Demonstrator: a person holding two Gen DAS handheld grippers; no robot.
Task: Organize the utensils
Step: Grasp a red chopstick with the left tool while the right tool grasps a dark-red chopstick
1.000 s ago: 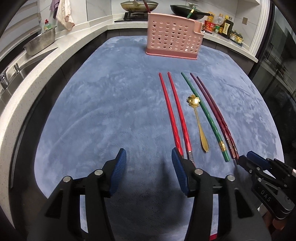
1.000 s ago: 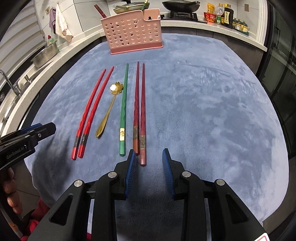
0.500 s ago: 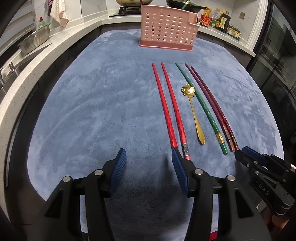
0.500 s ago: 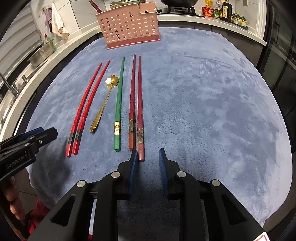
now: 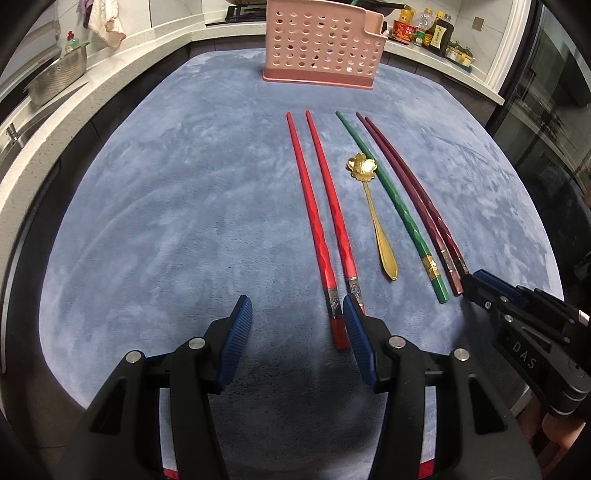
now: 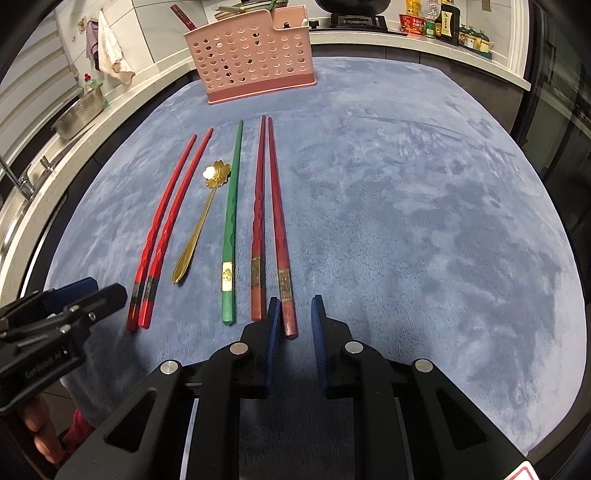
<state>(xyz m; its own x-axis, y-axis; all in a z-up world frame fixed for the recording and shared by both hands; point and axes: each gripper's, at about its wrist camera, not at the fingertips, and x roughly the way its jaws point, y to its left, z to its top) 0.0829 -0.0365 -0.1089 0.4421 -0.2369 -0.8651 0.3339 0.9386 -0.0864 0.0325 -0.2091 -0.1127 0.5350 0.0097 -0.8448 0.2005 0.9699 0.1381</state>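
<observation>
On the blue mat lie two bright red chopsticks (image 5: 317, 218) (image 6: 162, 229), a gold flower-bowl spoon (image 5: 373, 214) (image 6: 201, 221), one green chopstick (image 5: 391, 203) (image 6: 232, 218) and two dark red chopsticks (image 5: 413, 192) (image 6: 267, 214). A pink perforated utensil holder (image 5: 321, 44) (image 6: 255, 59) stands at the far edge. My left gripper (image 5: 297, 310) is open and empty, its right finger at the red chopsticks' near ends. My right gripper (image 6: 293, 310) is open with a narrow gap, its jaws either side of the right dark red chopstick's near end.
A metal colander (image 5: 59, 77) sits on the white counter at the left by the sink. Sauce bottles (image 5: 432, 31) stand on the back right counter. A towel (image 6: 110, 51) hangs on the wall. The mat's right half (image 6: 424, 221) holds nothing.
Both grippers have moved forward and lower toward the chopsticks' near ends. The right gripper's jaws have narrowed and now straddle a dark red chopstick's end.
</observation>
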